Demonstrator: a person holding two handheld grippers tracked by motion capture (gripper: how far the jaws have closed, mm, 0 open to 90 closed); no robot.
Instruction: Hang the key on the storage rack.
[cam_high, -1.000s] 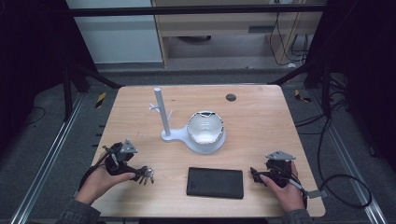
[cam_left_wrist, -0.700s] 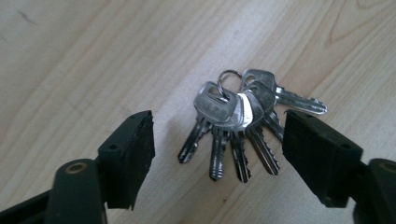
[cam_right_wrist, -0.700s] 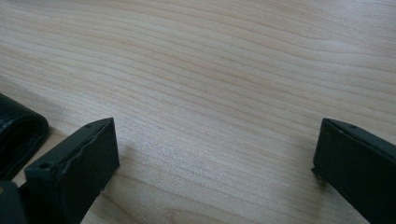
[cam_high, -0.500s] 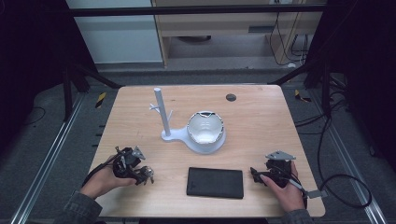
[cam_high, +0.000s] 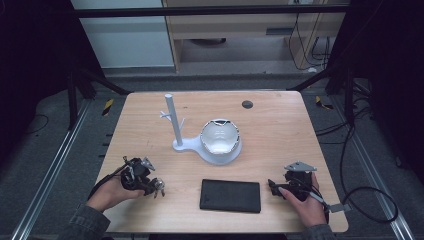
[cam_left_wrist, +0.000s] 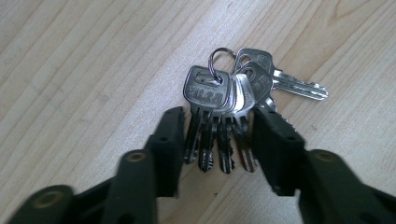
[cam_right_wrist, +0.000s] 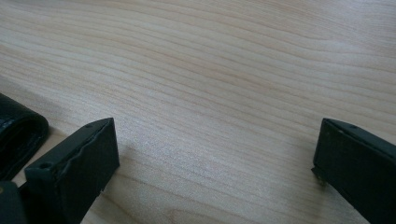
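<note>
A bunch of silver keys (cam_left_wrist: 219, 91) on a ring lies flat on the wooden table (cam_high: 280, 125) at the front left. My left gripper (cam_left_wrist: 219, 116) points at them, and its jaws have just been closing. The fanned key blades lie between the jaws, which stand at the outer blades without squeezing them together. In the high view the keys (cam_high: 158, 186) sit at the tip of the left gripper (cam_high: 151, 186). My right gripper (cam_high: 272, 186) rests at the front right. It is open (cam_right_wrist: 215, 135) over bare wood with nothing between its fingers.
A flat black case (cam_high: 230, 195) lies at the front centre, and its edge (cam_right_wrist: 18, 135) shows beside the right gripper. A white stand with an upright post (cam_high: 172, 120) and a white bowl (cam_high: 220, 140) occupy the table's middle. A small dark disc (cam_high: 247, 104) sits near the far edge.
The left hand has shifted slightly toward the keys and its jaws have narrowed around them. The right hand has not moved.
</note>
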